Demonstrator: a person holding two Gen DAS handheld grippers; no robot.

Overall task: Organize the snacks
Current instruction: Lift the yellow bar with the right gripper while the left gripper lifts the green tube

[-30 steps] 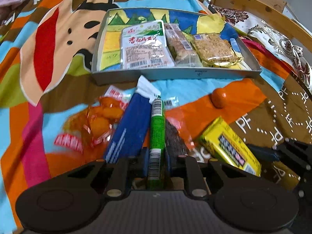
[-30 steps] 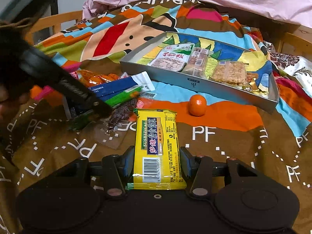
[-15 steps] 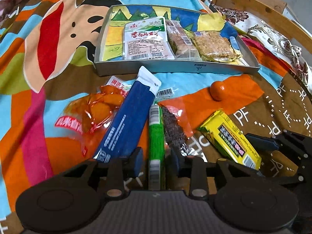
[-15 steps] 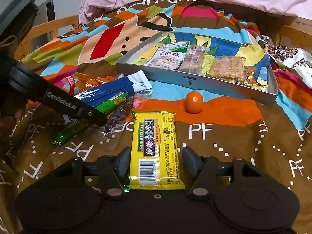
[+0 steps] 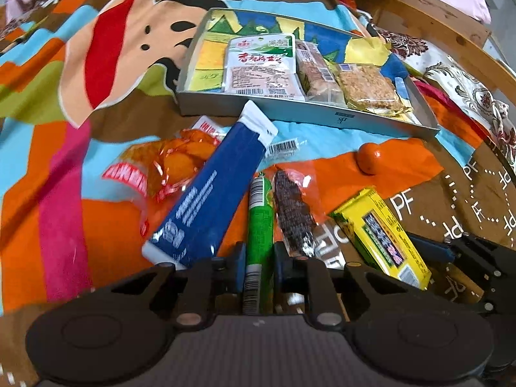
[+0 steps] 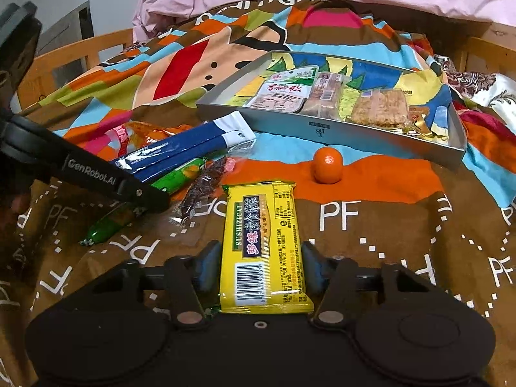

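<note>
The yellow foil pack [image 6: 262, 245] reads "SUSHIZICAI" up a green side band, with large Chinese characters beside it and a barcode at its near end; it lies flat on the brown "PF"-printed blanket [image 6: 387, 225], and the right gripper [image 6: 258, 266] has its blue-padded fingers set along both long edges, closed against the pack. The left gripper [image 5: 259, 266] is clamped on a slim green tube snack [image 5: 260, 222] whose white barcode strips show at both ends. Its arm carries the lettering "GenRobot.AI" in the right wrist view. Just left of the green tube lies a long glossy blue pack [image 5: 209, 200] with a white crimped end; just right, a clear sleeve holding a dark, rough-textured strip [image 5: 295, 213]. A crinkly clear bag of orange pieces [image 5: 174, 164] with red lettering sits partly under the blue pack. A small round orange [image 6: 327, 165] rests between the yellow pack and the shallow grey metal tray [image 6: 322, 130], which holds a white pouch with red Chinese writing [image 6: 285, 92], a clear-wrapped brown bar [image 6: 325, 92] and a grainy square cake [image 6: 380, 108].
</note>
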